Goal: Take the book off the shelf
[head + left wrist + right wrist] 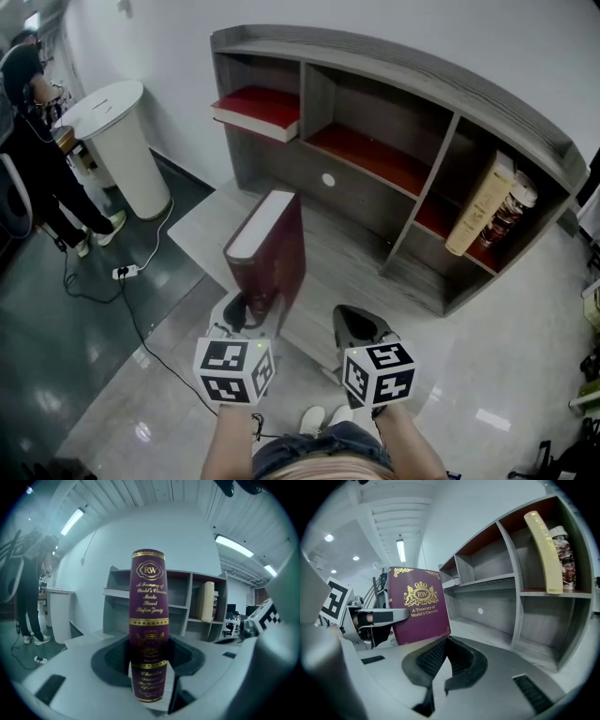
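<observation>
Down in front of the shelf (394, 75), clear of every compartment, the book (270, 246) stands upright in the air, pinched near its bottom edge by the left hand-held gripper (251, 314). Along that gripper's own view the maroon spine (149, 602) rises straight up between the two jaws, which press on it from either side (gold lettering runs down the spine, with an "RW" crest at the top). Its white page edge faces upward in the head view, and it hangs over the pale surface (208, 225) that carries the shelf unit.

The right hand-held gripper (357, 328) sits just beside it, a little lower and apart from the book. Its jaws are pressed together at the tips with nothing between them (446, 643). From there the book's front cover (419, 604) shows face on, with the left tool's arm crossing its lower corner.

Inside the grey shelf, the floors of the compartments are red. A tan book (480, 204) leans in the right-hand compartment, touching a printed canister (512, 208) behind it. A red-topped slab (258, 111) pokes out of the upper left compartment (I cannot tell whether it is another book).

Off to the left, a white drum (120, 141) stands on the dark floor, a person (28, 150) in dark clothes beside it, and a cable (131, 309) trails across the tiles.
</observation>
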